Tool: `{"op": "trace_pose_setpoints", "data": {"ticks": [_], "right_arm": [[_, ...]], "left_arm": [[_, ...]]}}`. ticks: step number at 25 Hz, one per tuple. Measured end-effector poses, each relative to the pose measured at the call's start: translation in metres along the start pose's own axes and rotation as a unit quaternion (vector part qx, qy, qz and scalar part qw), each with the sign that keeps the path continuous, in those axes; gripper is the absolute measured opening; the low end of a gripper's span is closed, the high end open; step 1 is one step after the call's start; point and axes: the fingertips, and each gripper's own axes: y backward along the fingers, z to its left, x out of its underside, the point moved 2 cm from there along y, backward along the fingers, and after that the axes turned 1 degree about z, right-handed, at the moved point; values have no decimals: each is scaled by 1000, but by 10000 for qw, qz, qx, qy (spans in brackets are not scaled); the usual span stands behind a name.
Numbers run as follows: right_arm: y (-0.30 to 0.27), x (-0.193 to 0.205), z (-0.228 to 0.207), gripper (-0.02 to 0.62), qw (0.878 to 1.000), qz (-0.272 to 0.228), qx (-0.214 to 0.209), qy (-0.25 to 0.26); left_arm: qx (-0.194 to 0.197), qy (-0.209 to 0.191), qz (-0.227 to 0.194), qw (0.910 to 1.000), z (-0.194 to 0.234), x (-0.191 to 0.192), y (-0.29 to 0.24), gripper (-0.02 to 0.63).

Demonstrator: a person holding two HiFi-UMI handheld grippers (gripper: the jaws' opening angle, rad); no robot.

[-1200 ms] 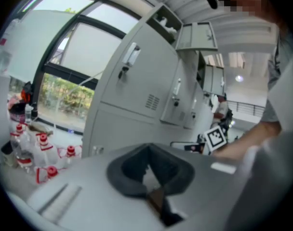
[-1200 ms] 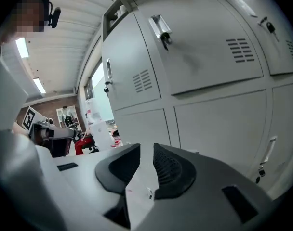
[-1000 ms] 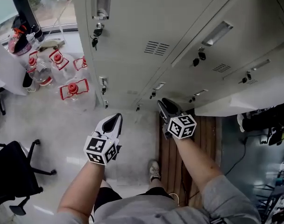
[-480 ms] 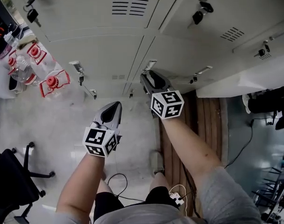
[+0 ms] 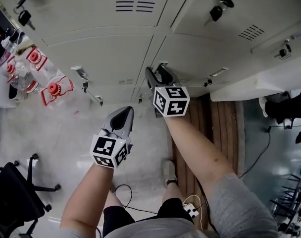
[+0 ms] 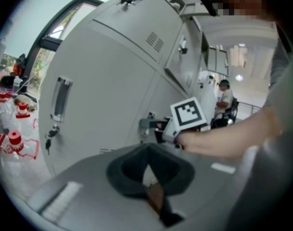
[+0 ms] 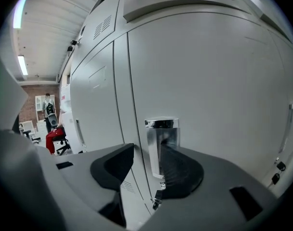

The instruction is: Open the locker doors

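Grey locker doors (image 5: 195, 51) fill the top of the head view. My right gripper (image 5: 156, 75) is at the chrome handle (image 5: 162, 65) of a lower door. In the right gripper view the handle (image 7: 159, 141) stands between the jaws of this gripper (image 7: 147, 163), close to the right pad, with a gap to the left one. The jaws are opening. My left gripper (image 5: 125, 114) hangs over the floor, shut and empty. In the left gripper view it (image 6: 147, 170) points at the lockers, with the right gripper's marker cube (image 6: 189, 114) ahead.
Keys (image 5: 216, 11) hang from the upper locks. Another handle (image 5: 80, 72) sticks out at the left. Water bottles with red caps (image 5: 54, 88) stand on the floor at left, with a black chair (image 5: 14, 197) near them. A wooden board (image 5: 220, 128) and a power strip (image 5: 190, 211) lie below.
My right gripper has moved forward to the lower door's handle and its jaws have spread around it. The left gripper has stayed about where it was.
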Motion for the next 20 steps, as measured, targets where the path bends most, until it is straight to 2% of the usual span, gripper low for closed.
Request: {"op": "trace_pose_setpoints", "data": {"ticks": [6,10,20], "right_arm": [[-1,2,4,153,9998,78,-156,-69],[6,5,7,153,9996,100,-219,156],[64,30,18,152,9994,-24,-195,283]], "left_arm": [[-7,25,-10,10000,3,-3,4,5],[10,96,-17,10000,3,-2,7,5],[18,141,15,9999,-3,4,9,5]]}}
